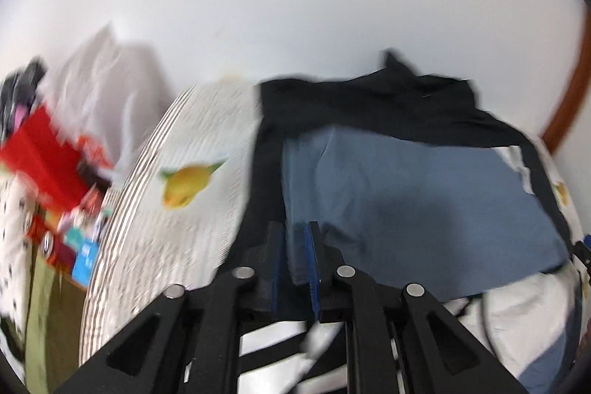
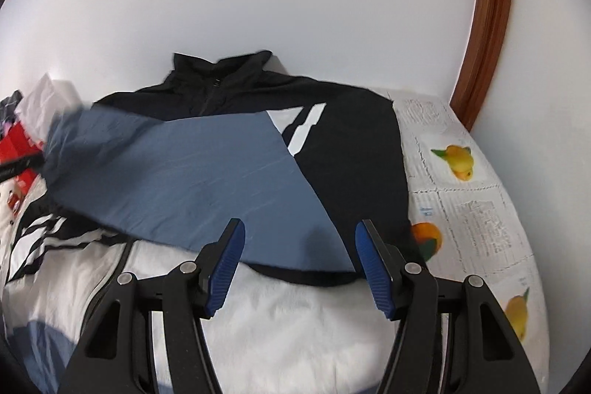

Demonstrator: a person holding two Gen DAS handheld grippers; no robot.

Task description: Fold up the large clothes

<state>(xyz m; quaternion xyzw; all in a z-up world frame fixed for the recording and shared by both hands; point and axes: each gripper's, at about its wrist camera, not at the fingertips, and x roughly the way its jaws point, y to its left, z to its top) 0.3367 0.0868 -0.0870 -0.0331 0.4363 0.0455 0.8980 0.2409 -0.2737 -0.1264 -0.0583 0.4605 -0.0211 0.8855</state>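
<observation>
Your left gripper (image 1: 293,255) pinches the jacket's blue panel (image 1: 406,202), carrying it across the black body on the fruit-print cloth (image 1: 192,143). Your right gripper (image 2: 299,257) hovers wide open, holding nothing, over the jacket (image 2: 354,150); folding looks barely begun, lower half unfolded.

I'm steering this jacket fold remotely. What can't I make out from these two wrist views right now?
- Left wrist view: the clutter at the left is motion-blurred; items unreadable.
- Left wrist view: the left gripper pinches the blue sleeve; its own fingers hide the cuff.
- Right wrist view: the jacket hem is cut off below the open right gripper.
- Right wrist view: the sleeve's far end is blurred.
</observation>
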